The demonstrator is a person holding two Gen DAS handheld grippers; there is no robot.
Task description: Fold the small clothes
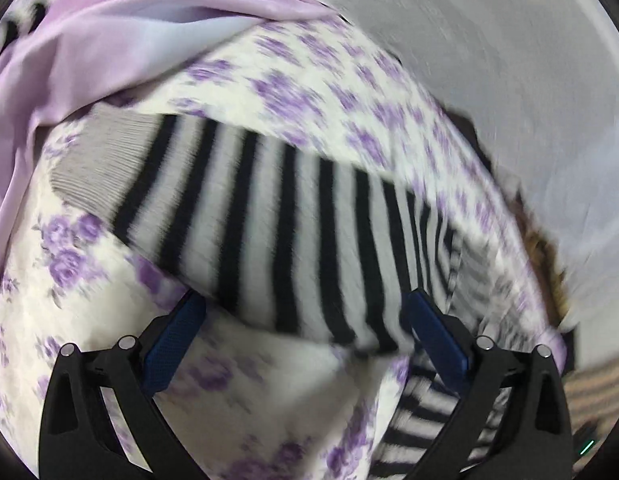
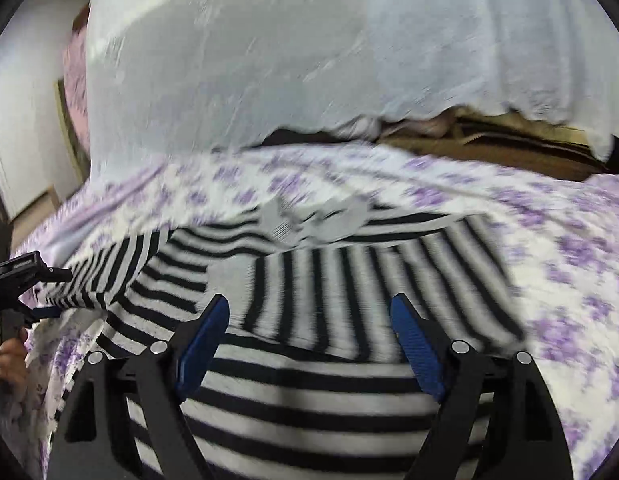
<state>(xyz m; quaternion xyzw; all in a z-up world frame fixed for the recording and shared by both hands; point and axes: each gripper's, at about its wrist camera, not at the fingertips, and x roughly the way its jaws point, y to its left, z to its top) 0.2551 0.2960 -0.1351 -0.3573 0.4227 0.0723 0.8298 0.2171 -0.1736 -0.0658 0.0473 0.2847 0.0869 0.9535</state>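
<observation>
Striped garment (image 2: 309, 392) flat on floral sheet (image 2: 569, 248), sleeve (image 1: 249, 216) crosswise.

A bed under a floral purple-and-white sheet (image 2: 489, 200) fills the room's middle. Beyond the bed hangs a pale curtain (image 2: 249, 60); left of it, a white wall (image 2: 25, 120).

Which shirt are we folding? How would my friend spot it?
Look on the bedspread with purple flowers. The striped shirt lies flat on it, under both pairs of blue fingers. It alone has bold black-and-white stripes; nearby cloth is flowery or plain lilac.
</observation>
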